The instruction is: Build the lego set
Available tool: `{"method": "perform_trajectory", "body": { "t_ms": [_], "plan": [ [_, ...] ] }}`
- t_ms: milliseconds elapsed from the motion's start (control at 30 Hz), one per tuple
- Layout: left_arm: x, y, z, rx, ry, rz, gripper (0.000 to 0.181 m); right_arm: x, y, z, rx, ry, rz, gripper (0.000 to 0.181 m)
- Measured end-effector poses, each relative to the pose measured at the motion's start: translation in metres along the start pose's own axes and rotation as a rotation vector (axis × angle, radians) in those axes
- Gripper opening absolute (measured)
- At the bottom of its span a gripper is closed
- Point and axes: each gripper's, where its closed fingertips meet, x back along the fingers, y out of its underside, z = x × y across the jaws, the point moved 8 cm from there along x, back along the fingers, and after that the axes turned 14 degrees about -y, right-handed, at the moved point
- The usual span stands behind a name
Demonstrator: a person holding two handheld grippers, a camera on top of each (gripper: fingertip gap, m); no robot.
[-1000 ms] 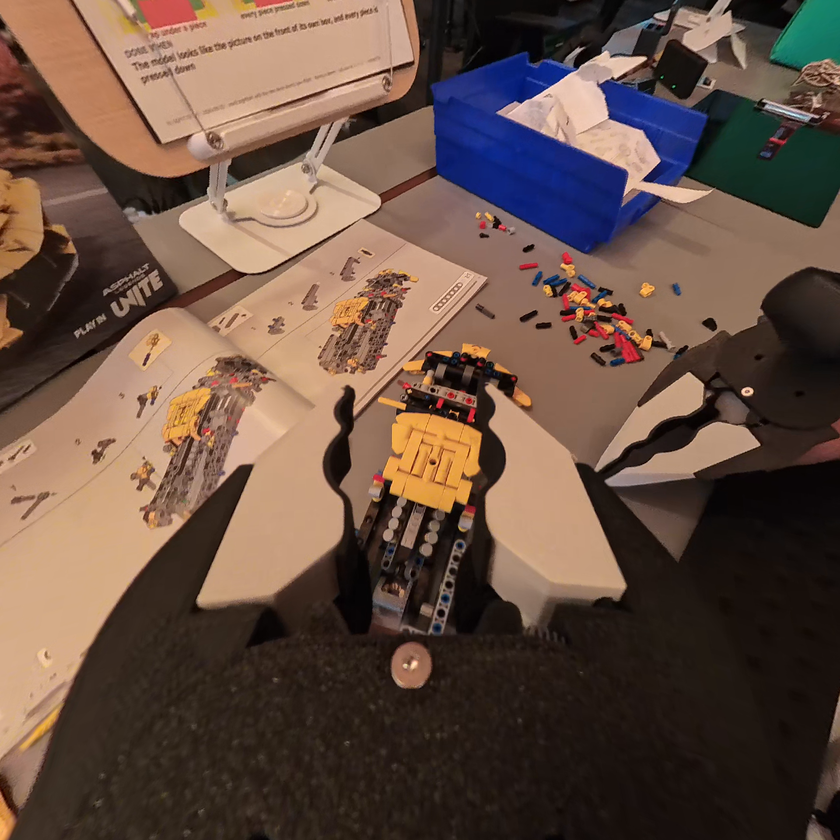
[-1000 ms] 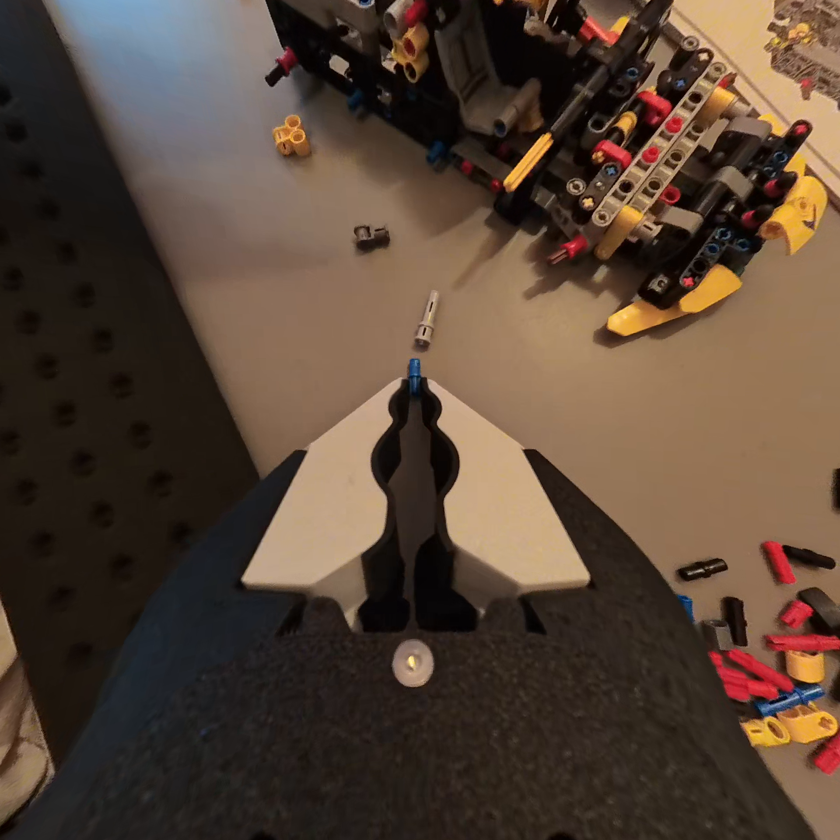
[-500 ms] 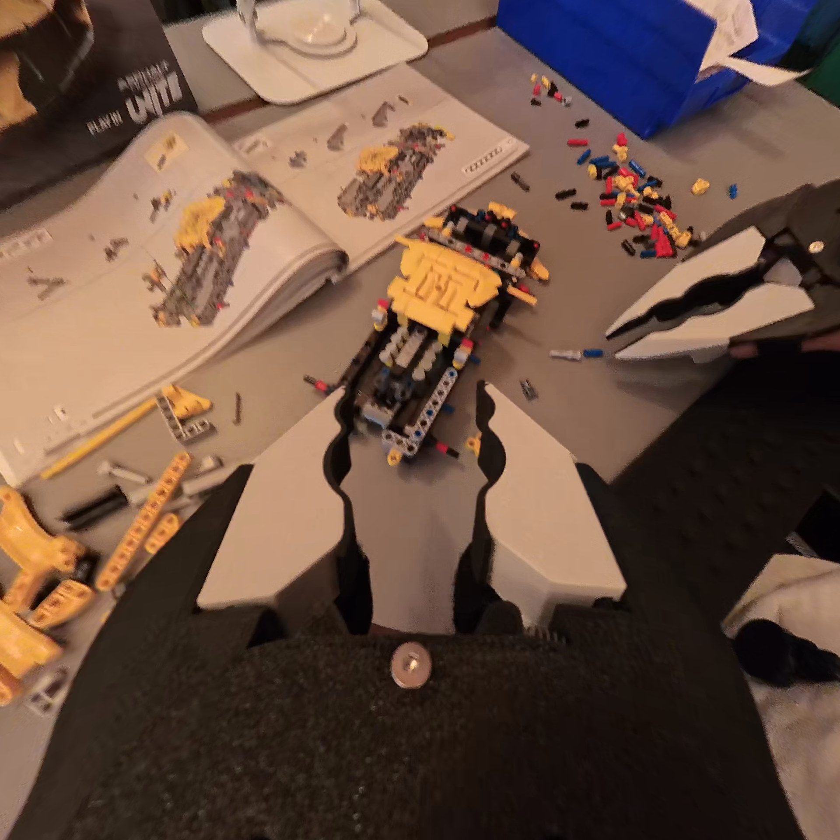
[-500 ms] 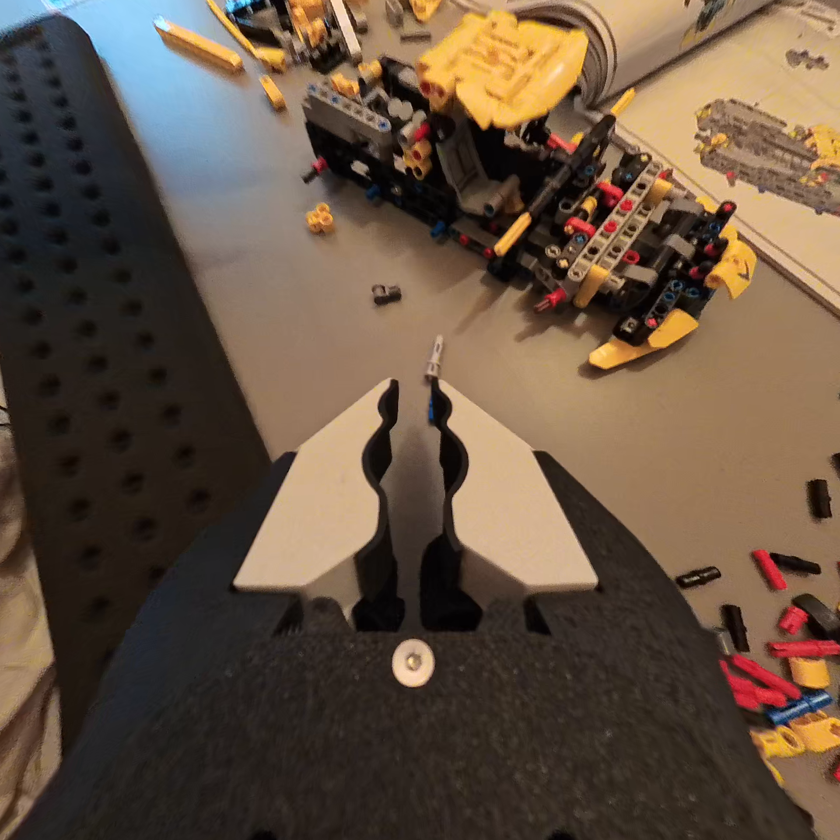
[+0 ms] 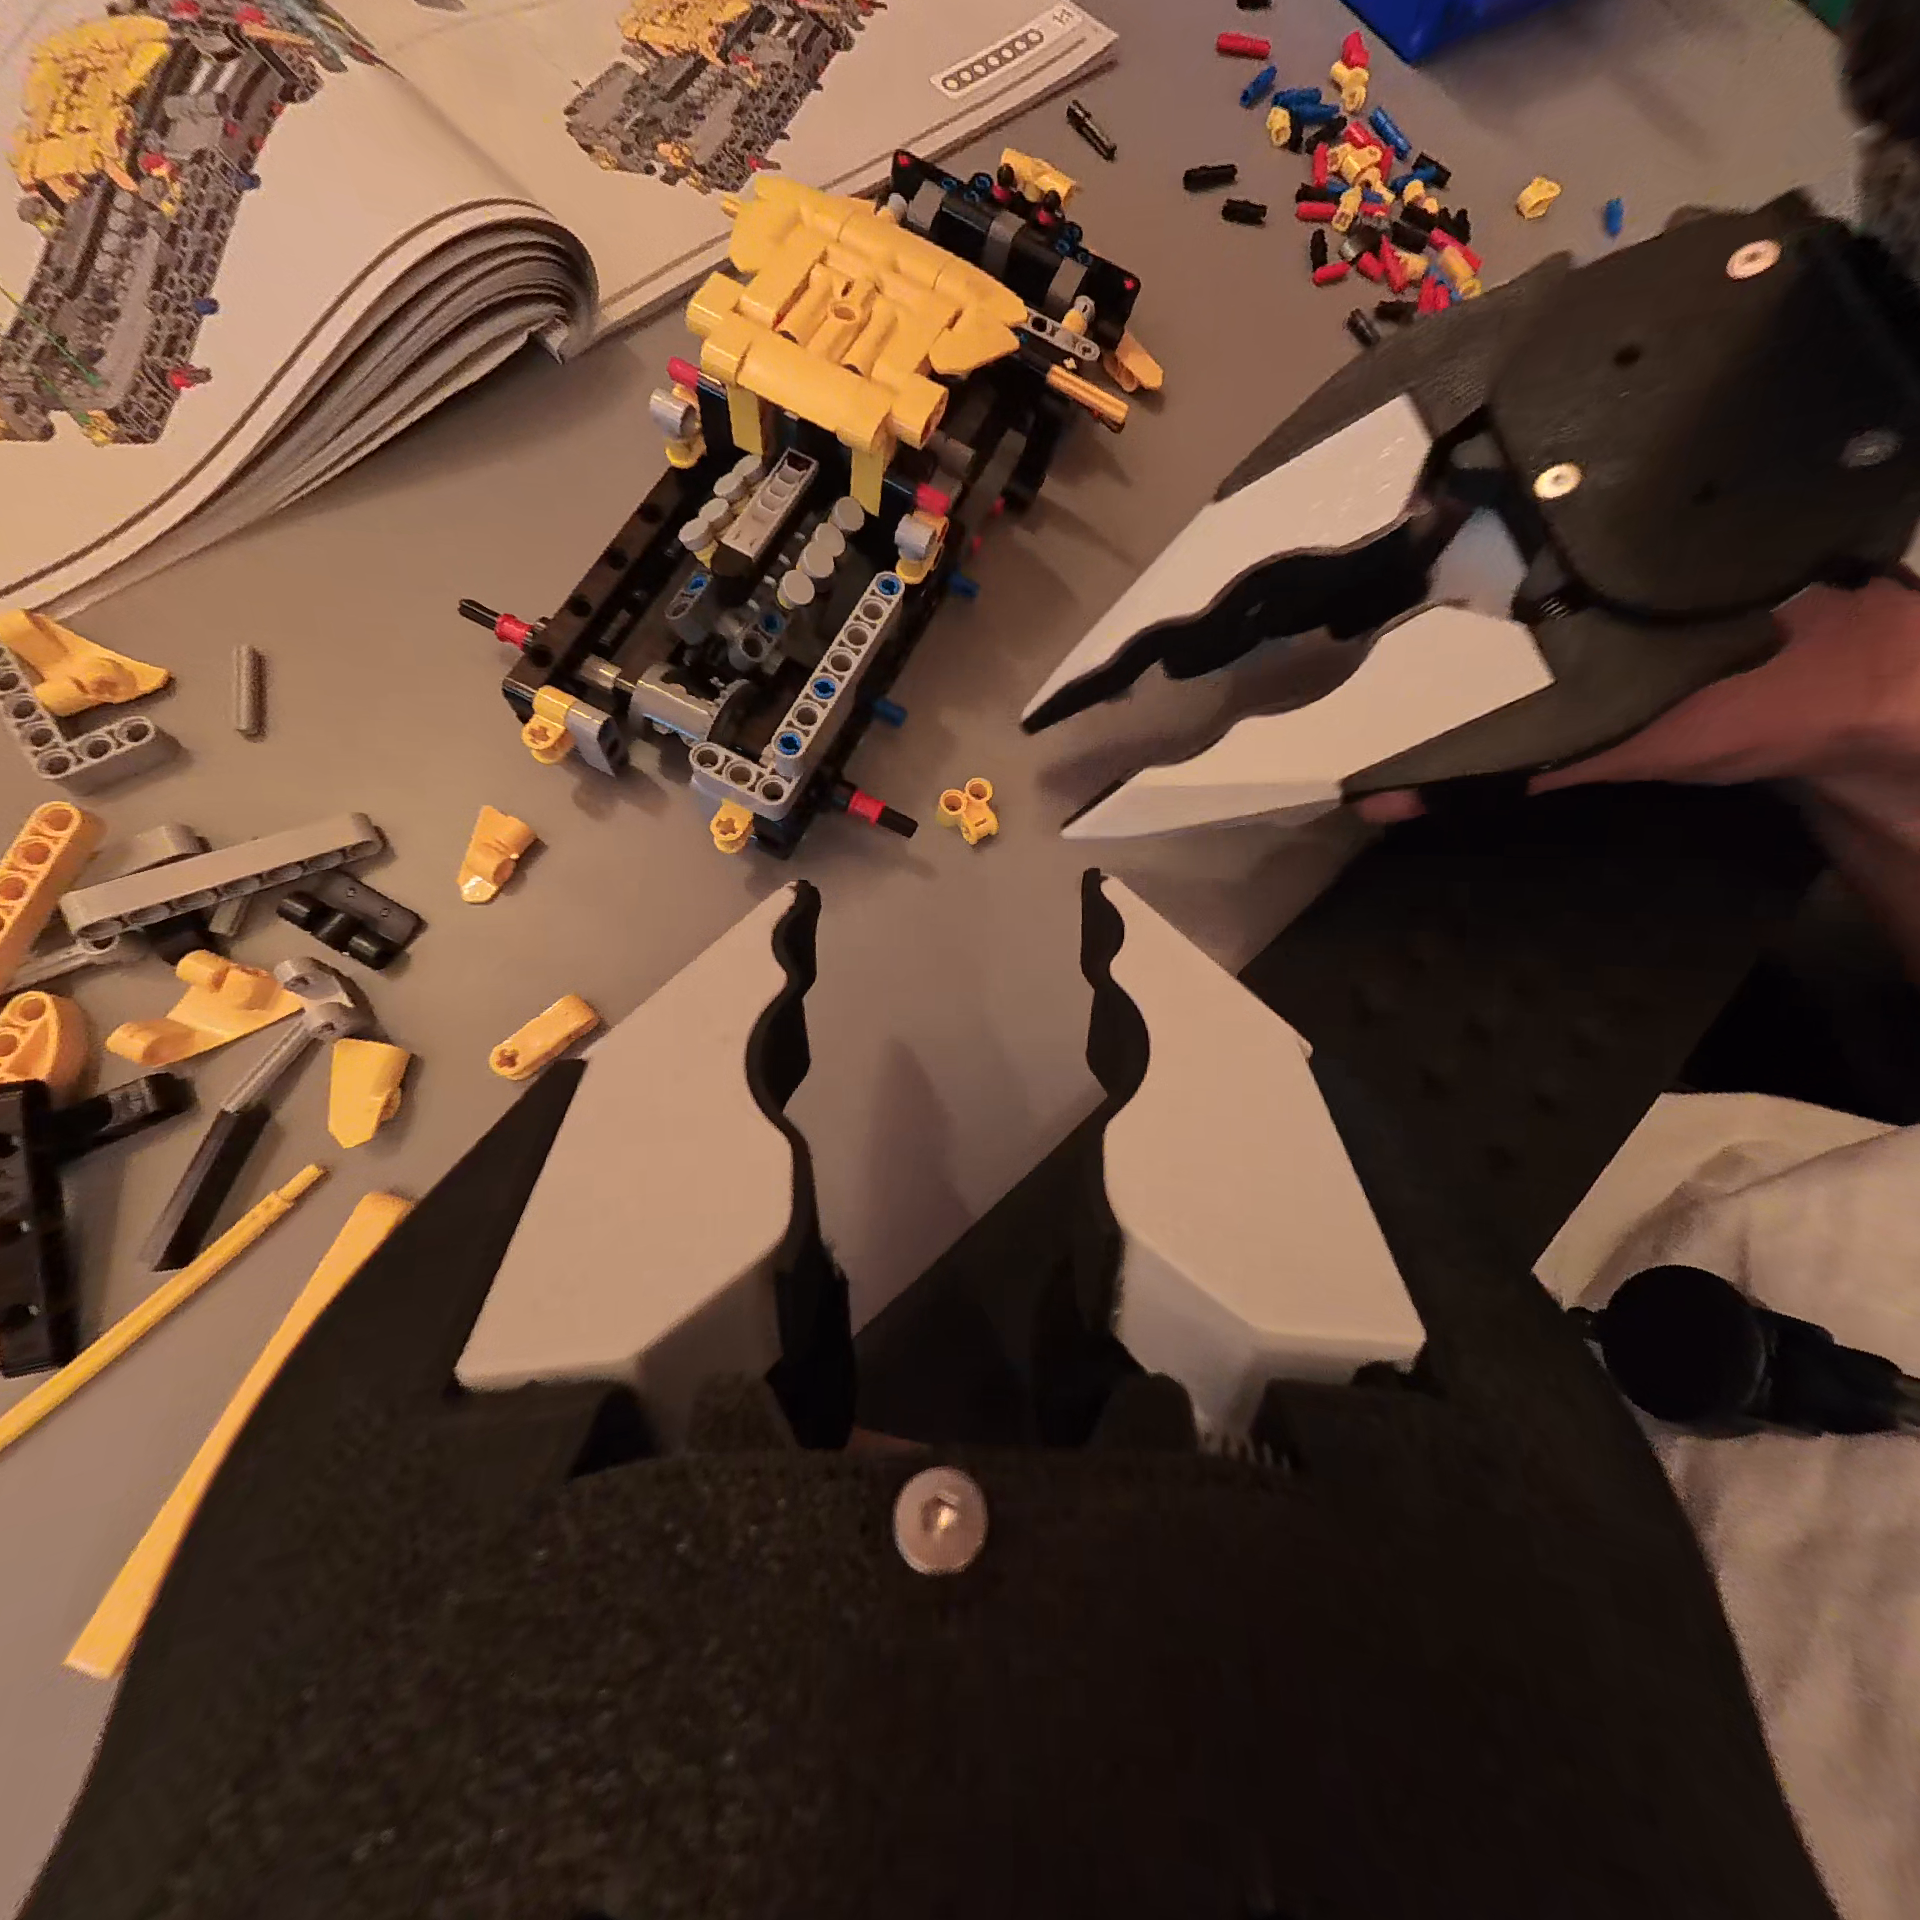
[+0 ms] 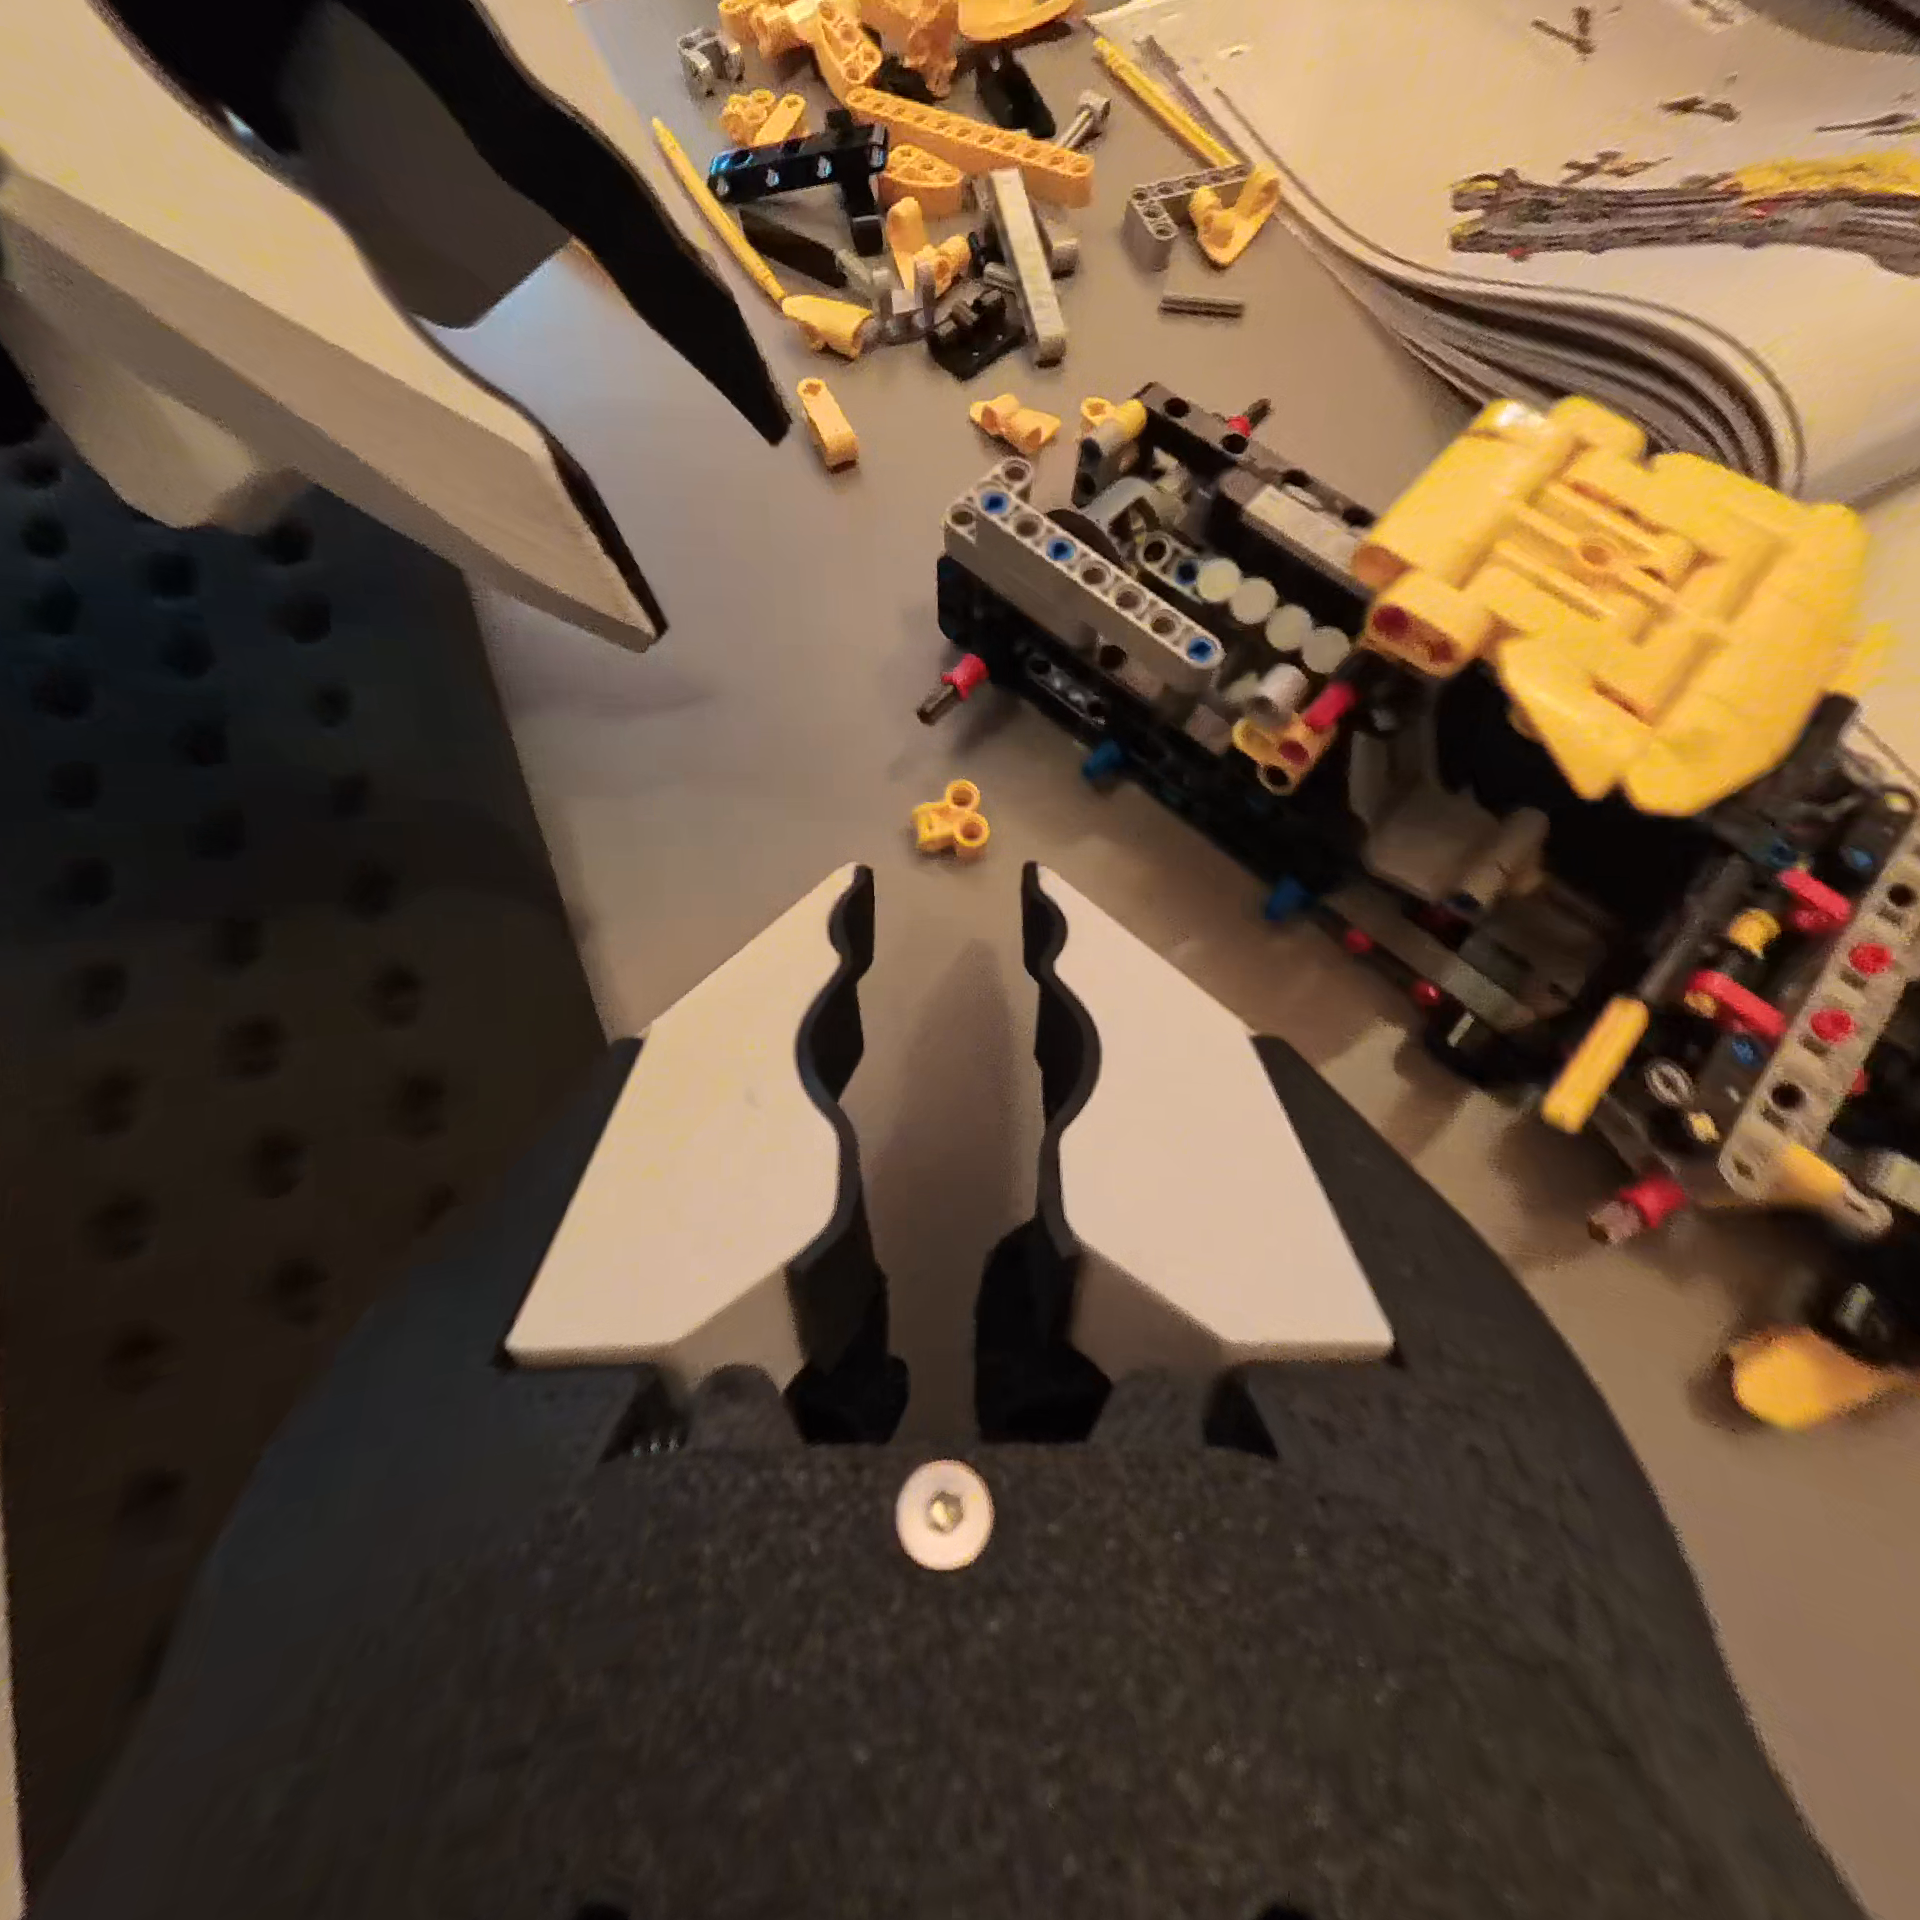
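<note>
A: What has changed over the last second?

B: The left gripper point(image 5: 940, 899) had its jaws set around the rear of the lego model point(image 5: 821, 499); now it has drawn back, jaws spread wide with only bare worktop point(image 5: 416, 582) between them. The right gripper point(image 6: 945, 883) was pinched on a small blue pin a second ago; half a second ago it let go, and now its jaws are parted and empty, just short of a small yellow connector point(image 6: 951, 818). That same right gripper shows in the left wrist view point(image 5: 1049, 774) as well, held in a hand point(image 5: 1714, 727) and hanging close beside the model's rear corner.

A: And the model itself?

B: It lies on the grey worktop between the open instruction booklet point(image 5: 312, 260) and the right gripper. Black frame, long grey beams with holes, pale cylinders in rows in the middle, a yellow panel on top, red and blue pins sticking out of the sides. Loose yellow, grey and black parts point(image 5: 208, 935) lie to its left, and a scatter of small pins point(image 5: 1361, 197) lies beyond it.

A: Any writing or brand?

B: The booklet's pages carry printed pictures of the build and a small marking at a page corner, too small to make out. No brand mark shows
</note>
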Motion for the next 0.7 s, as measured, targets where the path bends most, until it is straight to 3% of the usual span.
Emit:
{"method": "perform_trajectory", "body": {
  "t_ms": [133, 267, 500, 700],
  "plan": [
    [0.008, 0.001, -0.008, 0.003, -0.01, 0.03, 0.051, -0.019, -0.01, 0.002, 0.028, -0.019, -0.038, 0.025],
    [0.014, 0.004, -0.021, 0.026, -0.032, 0.042, 0.051, -0.023, -0.01, 0.002, 0.075, 0.028, -0.071, 0.004],
    [0.018, 0.007, -0.043, 0.071, -0.055, 0.057, 0.051, 0.003, -0.005, -0.003, 0.077, 0.073, -0.054, 0.0],
    [0.014, 0.007, -0.049, 0.08, -0.058, 0.06, 0.051, 0.026, 0.001, -0.005, 0.02, 0.015, -0.027, 0.001]
  ]
}}
